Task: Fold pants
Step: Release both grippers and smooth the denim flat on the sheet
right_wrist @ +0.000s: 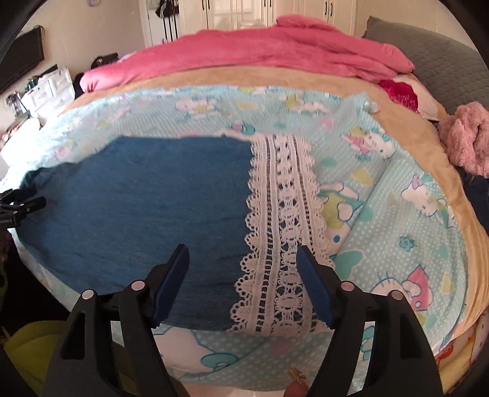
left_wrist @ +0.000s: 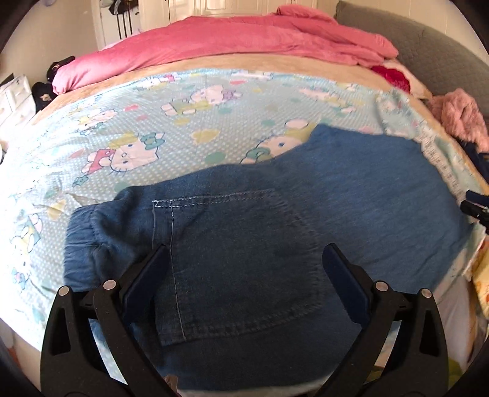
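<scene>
Item: blue denim pants point(left_wrist: 305, 213) with a stitched back pocket point(left_wrist: 238, 259), an elasticated waistband at the left of the left wrist view, and a white lace hem band point(right_wrist: 281, 232). They are laid flat along the near edge of a bed, across the lower half of both views; the lace band runs top to bottom in the centre-right of the right wrist view.

Support: a pale blue cartoon-cat printed bedsheet with white dots point(left_wrist: 137, 128), spread over a beige blanket point(right_wrist: 305, 79) whose border is seen beyond it.

Left claw point(left_wrist: 244, 253): held wide, both dark blue pads apart over the pocket, nothing gripped between them.

Right claw point(right_wrist: 243, 253): held wide, one pad over the denim and the other at the far edge of the lace band, nothing clamped. Its tip is also seen at the right edge of the left wrist view.

Surroundings:
- Pink plush quilt point(left_wrist: 229, 39), bunched along the far side of the bed, upper part of both views.
- Grey quilted headboard point(left_wrist: 428, 49), upper right.
- Red-and-white cushion point(right_wrist: 400, 91), beside the quilt's right end.
- Fluffy pink garment point(right_wrist: 467, 137), heaped at the right edge.
- White drawer unit point(right_wrist: 49, 91), upper left, with small clutter blurred.
- White wardrobe doors point(right_wrist: 269, 12), top centre.
- Yellow-green object point(right_wrist: 33, 345), lower left, not identifiable.

Obstructions: nothing lies on the pants.

Writing: none legible.
</scene>
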`<state>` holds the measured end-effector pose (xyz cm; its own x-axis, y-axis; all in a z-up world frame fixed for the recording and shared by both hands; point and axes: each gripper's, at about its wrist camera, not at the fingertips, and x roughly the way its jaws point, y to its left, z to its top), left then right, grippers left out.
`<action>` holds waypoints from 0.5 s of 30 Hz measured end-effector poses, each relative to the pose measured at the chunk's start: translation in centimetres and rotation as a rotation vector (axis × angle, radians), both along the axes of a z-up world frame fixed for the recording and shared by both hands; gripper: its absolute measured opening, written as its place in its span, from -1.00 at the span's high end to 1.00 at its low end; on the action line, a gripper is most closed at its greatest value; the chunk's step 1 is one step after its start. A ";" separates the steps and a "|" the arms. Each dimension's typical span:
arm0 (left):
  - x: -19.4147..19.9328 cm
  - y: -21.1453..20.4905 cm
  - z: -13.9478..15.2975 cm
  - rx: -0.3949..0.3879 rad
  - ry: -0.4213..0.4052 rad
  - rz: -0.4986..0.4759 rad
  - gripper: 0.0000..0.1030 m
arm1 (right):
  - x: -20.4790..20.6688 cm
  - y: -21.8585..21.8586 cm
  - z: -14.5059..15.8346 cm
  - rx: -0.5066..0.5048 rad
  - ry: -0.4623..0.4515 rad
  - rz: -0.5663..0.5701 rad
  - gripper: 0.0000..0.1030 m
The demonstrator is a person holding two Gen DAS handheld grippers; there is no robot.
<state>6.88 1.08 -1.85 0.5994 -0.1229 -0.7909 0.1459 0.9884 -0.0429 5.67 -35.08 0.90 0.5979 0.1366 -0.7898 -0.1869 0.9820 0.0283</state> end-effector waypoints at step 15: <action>-3.6 -7.6 1.0 0.034 -0.021 -0.174 -0.83 | -2.7 3.0 2.0 0.045 -0.068 0.052 -0.56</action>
<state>3.28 -6.47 -0.88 0.5883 -0.1998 -0.7836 0.3151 0.9491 -0.0054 3.00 -32.07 2.91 0.6413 0.2039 -0.7397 -0.2410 0.9688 0.0581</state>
